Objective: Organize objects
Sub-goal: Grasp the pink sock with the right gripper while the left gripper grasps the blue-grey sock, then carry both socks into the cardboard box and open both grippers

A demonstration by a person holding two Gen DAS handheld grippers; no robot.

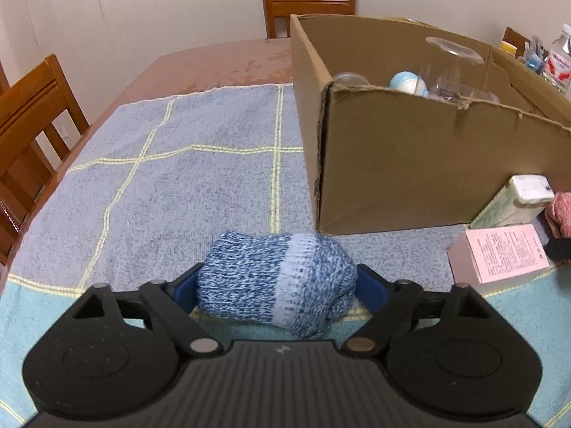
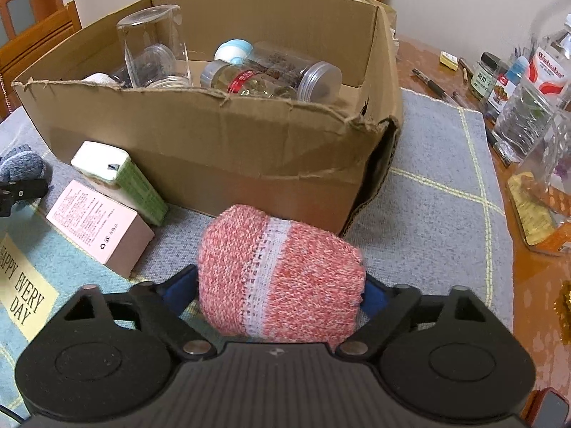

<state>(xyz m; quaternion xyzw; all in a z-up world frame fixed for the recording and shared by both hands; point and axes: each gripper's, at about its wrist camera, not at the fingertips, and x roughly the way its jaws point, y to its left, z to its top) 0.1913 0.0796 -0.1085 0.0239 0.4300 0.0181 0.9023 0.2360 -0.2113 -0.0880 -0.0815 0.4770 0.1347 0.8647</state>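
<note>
My left gripper (image 1: pixel 276 285) is shut on a rolled blue knitted sock (image 1: pixel 274 281) and holds it just above the towel, left of the cardboard box (image 1: pixel 410 164). My right gripper (image 2: pixel 280 290) is shut on a rolled pink knitted sock (image 2: pixel 282 274) in front of the box's near wall (image 2: pixel 214 139). The box holds glass jars (image 2: pixel 271 78), an upturned glass (image 2: pixel 153 46) and a blue-capped bottle (image 2: pixel 232 50). The pink sock shows at the right edge of the left wrist view (image 1: pixel 560 214); the blue sock shows at the left edge of the right wrist view (image 2: pixel 21 167).
A pink carton (image 2: pixel 96 224) and a green-and-white carton (image 2: pixel 121 178) lie on the blue checked towel (image 1: pixel 178 178) before the box. Bottles, jars and pens (image 2: pixel 521 100) crowd the table's right side. Wooden chairs (image 1: pixel 32 125) stand at the table's left and far edges.
</note>
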